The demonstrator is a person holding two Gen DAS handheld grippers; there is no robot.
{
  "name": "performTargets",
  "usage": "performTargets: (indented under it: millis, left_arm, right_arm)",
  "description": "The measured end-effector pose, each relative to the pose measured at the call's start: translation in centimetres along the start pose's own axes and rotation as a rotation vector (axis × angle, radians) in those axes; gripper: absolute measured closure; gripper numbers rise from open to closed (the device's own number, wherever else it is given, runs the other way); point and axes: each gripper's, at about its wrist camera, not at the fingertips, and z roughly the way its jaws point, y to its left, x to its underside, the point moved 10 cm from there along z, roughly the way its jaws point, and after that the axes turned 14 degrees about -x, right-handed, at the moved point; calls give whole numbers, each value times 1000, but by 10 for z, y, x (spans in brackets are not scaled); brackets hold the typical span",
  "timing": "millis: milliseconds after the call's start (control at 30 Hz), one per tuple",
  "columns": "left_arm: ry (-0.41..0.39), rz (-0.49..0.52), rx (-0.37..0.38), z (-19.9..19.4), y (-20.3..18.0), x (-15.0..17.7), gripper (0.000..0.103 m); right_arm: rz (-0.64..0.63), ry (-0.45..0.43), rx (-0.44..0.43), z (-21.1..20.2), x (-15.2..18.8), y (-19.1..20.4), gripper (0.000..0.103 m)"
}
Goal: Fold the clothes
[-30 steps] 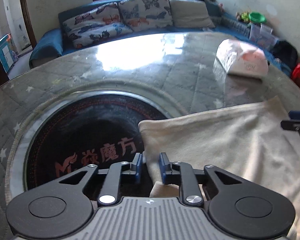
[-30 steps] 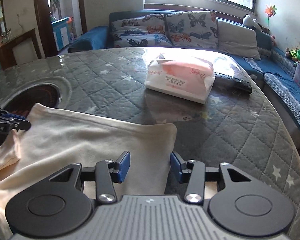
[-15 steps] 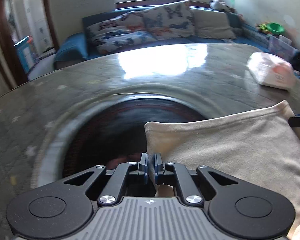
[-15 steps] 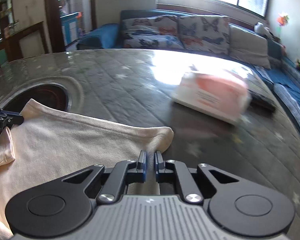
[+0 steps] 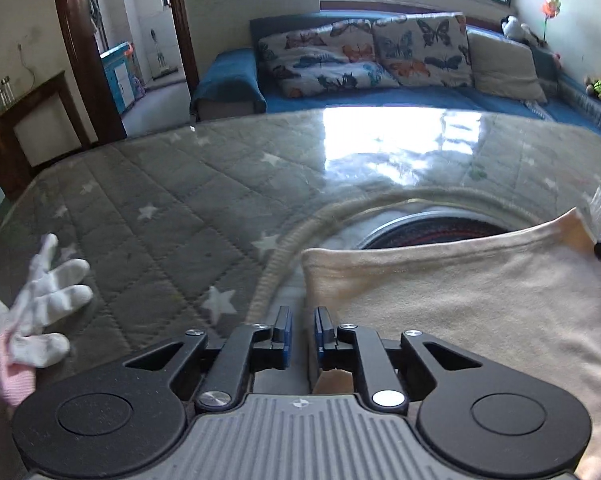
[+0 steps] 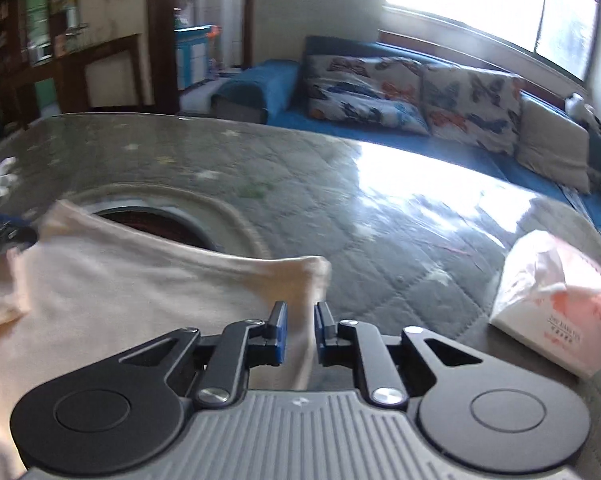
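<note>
The left gripper [image 5: 300, 334] now has its fingers [image 5: 282, 332] a little apart, and they are opening. Half a second ago they were pressed nearly together at the cloth's edge. Now the near left corner of the cream cloth [image 5: 460, 300] sits just to the right of the fingers and slips under the right one. I cannot see cloth in the gap between them, so the pinch looks let go. Off to the left of the fingers, a white glove [image 5: 48, 284] lies on the quilted counter [image 5: 160, 200].

The cloth has been pulled across the counter. It now covers most of the round dark plate [image 5: 440, 228] ahead of the fingers, which showed far more a second ago.

On the right side, the right gripper [image 6: 300, 330] is opening too. A second ago its fingers were wide, then they shut tight, and now they stand a little apart. The cloth's other corner [image 6: 300, 276] runs down between them, but the fingers [image 6: 279, 330] do not seem to squeeze it. The tissue pack [image 6: 556, 304] now lies to the right of these fingers, no longer ahead of them.

So I think the drag is over and both corners are being set down. The cloth lies flat, ready for the next fold.
</note>
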Motion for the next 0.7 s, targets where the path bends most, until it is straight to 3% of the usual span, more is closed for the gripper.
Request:
performTargets:
  millis: [67, 133, 233, 400, 700]
  left_arm:
    - [-26, 14, 27, -18, -3, 3, 68]
    - [-49, 53, 84, -38, -17, 8, 66]
    - [-83, 153, 184, -67, -45, 26, 66]
    - [-43, 247, 353, -93, -78, 67, 70]
    - [-10, 311, 542, -137, -58, 125, 72]
  right_arm:
    - [-52, 9, -52, -13, 5, 24, 80]
    - [-82, 33, -101, -20, 17, 44, 78]
    - [-143, 66, -162, -31, 39, 74, 78]
    - [-225, 112, -236, -49, 73, 118, 78]
    - [-237, 155, -453, -96, 116, 180, 75]
